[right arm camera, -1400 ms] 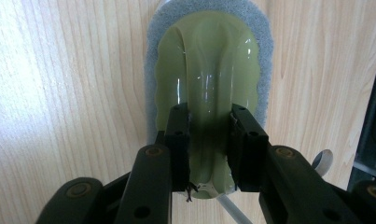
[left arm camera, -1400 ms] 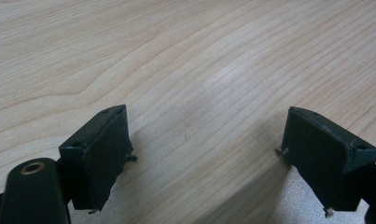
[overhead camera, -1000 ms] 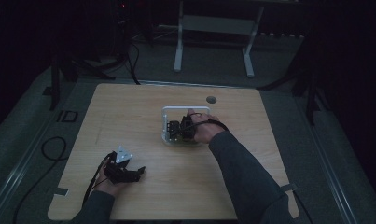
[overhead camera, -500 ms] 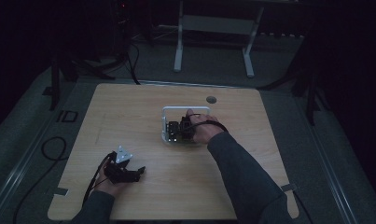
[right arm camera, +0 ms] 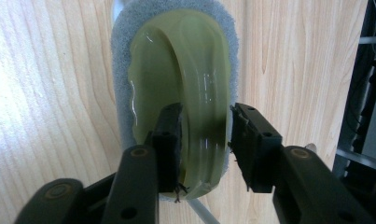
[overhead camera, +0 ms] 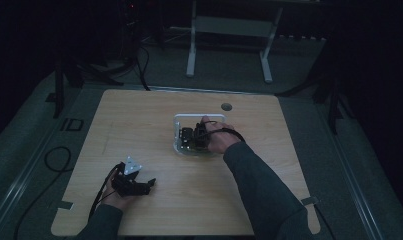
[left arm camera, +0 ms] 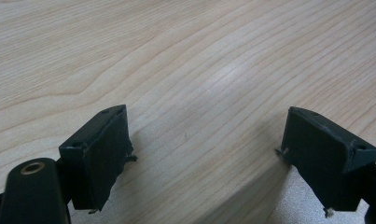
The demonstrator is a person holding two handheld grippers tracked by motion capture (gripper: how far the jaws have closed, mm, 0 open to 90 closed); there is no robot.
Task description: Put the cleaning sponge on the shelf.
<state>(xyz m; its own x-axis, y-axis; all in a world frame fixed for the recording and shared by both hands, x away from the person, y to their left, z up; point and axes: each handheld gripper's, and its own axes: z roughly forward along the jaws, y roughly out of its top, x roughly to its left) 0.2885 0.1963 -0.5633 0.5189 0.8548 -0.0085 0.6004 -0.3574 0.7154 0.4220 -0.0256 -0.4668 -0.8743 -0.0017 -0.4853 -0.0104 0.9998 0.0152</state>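
Note:
A glossy yellow-green translucent piece (right arm camera: 185, 56) lies on a grey-white foam pad (right arm camera: 122, 42) on the wooden table. My right gripper (right arm camera: 205, 135) has its jaws closed against a raised ridge of that piece, one on each side. In the high view my right gripper (overhead camera: 185, 138) is over a pale tray (overhead camera: 199, 117) at the table's middle, and the person's hand hides much of the tray. My left gripper (overhead camera: 148, 186) rests near the front left of the table. Its jaws stand wide open over bare wood, as the left gripper (left arm camera: 204, 154) view shows.
A round hole (overhead camera: 226, 106) sits in the tabletop behind the tray. White frame legs (overhead camera: 191, 50) stand on the floor beyond the table. A cable (overhead camera: 54, 155) loops on the floor at the left. Tape (overhead camera: 309, 201) marks the front right corner.

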